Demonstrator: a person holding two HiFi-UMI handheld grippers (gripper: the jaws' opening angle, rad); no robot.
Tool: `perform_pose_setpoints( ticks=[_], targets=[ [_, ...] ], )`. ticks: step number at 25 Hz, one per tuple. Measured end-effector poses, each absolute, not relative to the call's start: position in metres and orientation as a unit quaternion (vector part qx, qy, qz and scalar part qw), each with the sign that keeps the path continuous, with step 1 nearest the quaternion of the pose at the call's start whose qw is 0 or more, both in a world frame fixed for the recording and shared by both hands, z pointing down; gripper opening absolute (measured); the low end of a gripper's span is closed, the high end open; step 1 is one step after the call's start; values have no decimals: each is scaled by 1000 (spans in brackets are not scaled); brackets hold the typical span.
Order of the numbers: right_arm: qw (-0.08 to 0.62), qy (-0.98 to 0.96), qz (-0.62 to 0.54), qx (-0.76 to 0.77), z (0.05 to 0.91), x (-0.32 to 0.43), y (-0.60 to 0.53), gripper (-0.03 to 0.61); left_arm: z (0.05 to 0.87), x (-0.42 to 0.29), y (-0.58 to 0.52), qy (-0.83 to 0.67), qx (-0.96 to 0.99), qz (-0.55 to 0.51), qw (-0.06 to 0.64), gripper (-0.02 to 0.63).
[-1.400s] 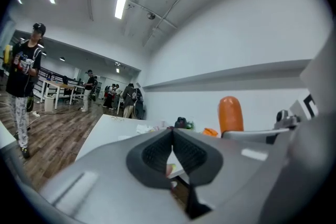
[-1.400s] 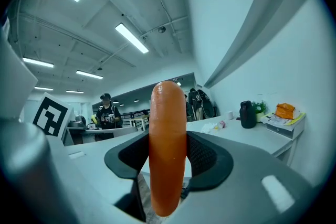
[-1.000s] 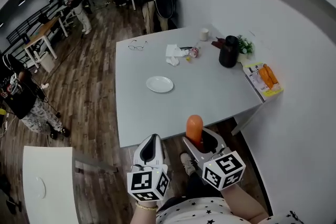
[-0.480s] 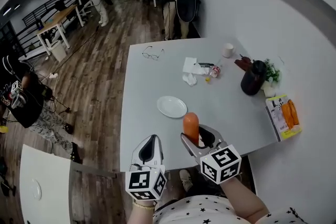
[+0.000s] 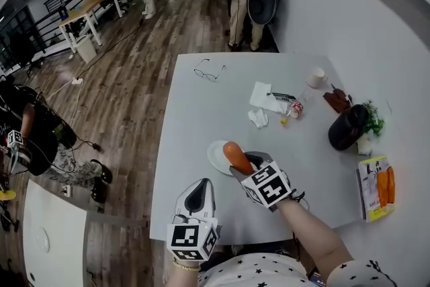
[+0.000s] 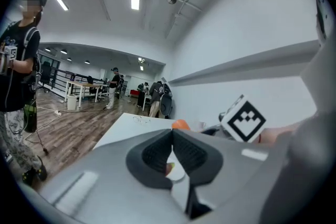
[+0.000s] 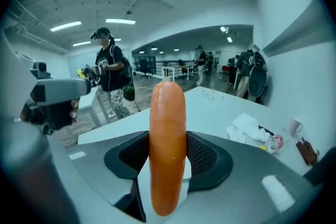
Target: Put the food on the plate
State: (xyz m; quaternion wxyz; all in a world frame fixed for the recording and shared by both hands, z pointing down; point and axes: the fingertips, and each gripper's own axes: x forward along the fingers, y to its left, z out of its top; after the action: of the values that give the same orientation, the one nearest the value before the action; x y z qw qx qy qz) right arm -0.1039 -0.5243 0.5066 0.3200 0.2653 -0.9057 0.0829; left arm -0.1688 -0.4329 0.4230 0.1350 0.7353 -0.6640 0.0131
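Note:
An orange sausage stands between the pads of my right gripper, which is shut on it. It hangs just over the small white plate near the front of the white table. In the right gripper view the sausage rises upright between the two dark pads. My left gripper is shut and empty, low at the table's front edge, left of the right one. The left gripper view shows its jaws meeting, with the sausage tip beyond them.
Further back on the table lie glasses, a white napkin, crumpled tissue and a small can. A cup, black jug, plant and booklet line the right side. People stand beyond the far end.
I have come up to the table. My right gripper has carried the sausage forward from short of the table edge to over the plate. The left gripper stayed low and shut.

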Motion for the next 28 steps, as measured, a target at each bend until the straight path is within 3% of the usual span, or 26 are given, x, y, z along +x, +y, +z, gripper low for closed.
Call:
perform_pose_setpoints(
  ticks=[6, 13, 23, 28],
  targets=[
    [467, -864, 73, 173, 584, -134, -568, 215, 443, -174, -451, -679, 716, 32, 161, 8],
    [556, -816, 92, 128, 647, -154, -586, 215, 456, -176, -453, -690, 700, 41, 178, 8],
    [564, -808, 103, 137, 662, -162, -594, 218, 458, -177, -448, -695, 694, 43, 184, 8],
    [500, -842, 120, 162, 642, -161, -585, 270, 456, -171, -445, -690, 700, 45, 178, 8]
  ],
)
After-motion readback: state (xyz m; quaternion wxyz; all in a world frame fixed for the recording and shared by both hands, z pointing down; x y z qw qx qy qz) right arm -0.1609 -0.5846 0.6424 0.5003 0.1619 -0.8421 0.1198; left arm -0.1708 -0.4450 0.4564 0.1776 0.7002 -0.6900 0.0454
